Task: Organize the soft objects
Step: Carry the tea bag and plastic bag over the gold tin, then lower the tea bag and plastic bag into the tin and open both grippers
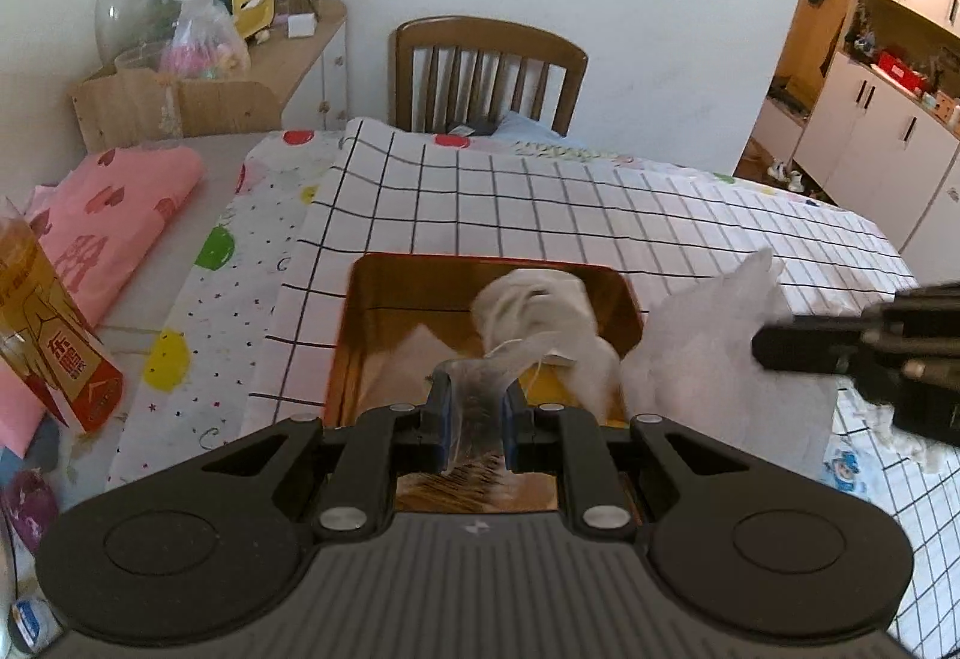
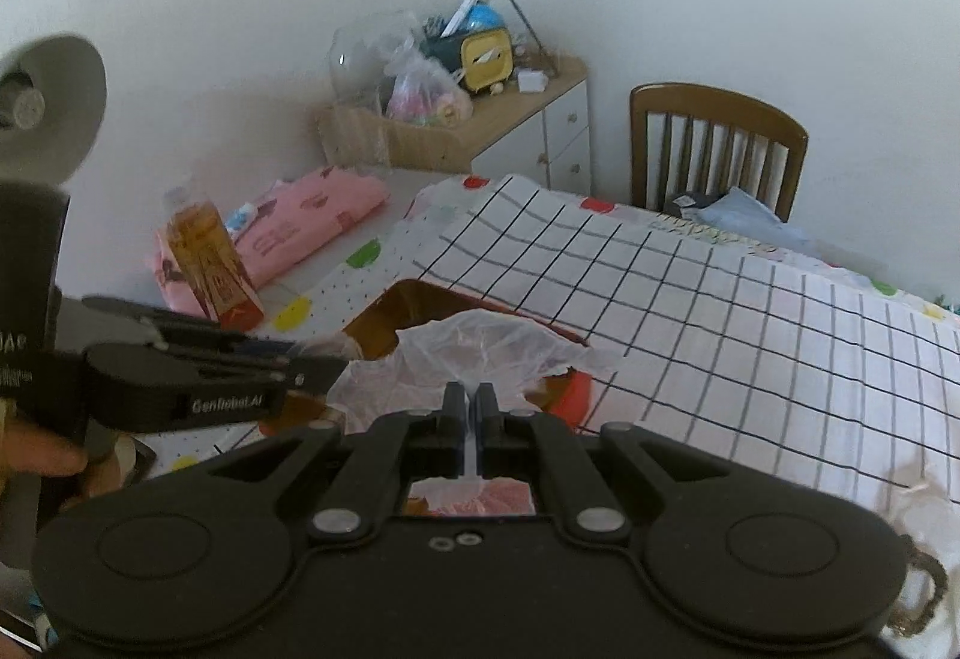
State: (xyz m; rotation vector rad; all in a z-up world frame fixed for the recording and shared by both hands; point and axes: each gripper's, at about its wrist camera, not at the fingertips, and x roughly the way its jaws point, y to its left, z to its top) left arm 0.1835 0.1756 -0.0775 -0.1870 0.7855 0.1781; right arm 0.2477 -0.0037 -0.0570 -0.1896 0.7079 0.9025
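Thin translucent plastic is what both tools are clamped on: the left hand-held gripper [image 1: 474,389] has its blue pads closed on a gathered strip of the clear bag [image 1: 708,347], and the right hand-held gripper [image 2: 470,395] has its jaws pinched nearly together on another bit of the same film, seen as the crumpled bag [image 2: 480,353] bulging just ahead of its tips. Two-point hold looks deliberate, probably to keep the floppy mouth spread or controlled while it goes over the tin, since one pinch would let it collapse. In the left view the film runs up from the jaws to a white cloth bundle [image 1: 540,323], which sits partly inside the orange-brown tin box [image 1: 372,335] and drapes over its right rim; whether the cloth is inside the bag or only behind it I cannot tell. Cloth's long axis runs from the far middle of the tin toward its near right corner, lower end pointing at the camera. The bag has no clean axis, just a wrinkled mound stretched roughly left to right between the two grippers, above the tin. Tin rests on the checked cloth [image 1: 540,203] covering the table, open side up, long side running away from the left camera. Off to the left, well apart: folded pink fabric [image 1: 114,215] and a bottle of amber liquid [image 1: 36,299]. Wooden chair [image 1: 489,71] at the far edge. Judging stage: mid-transfer, soft item going into the tin.
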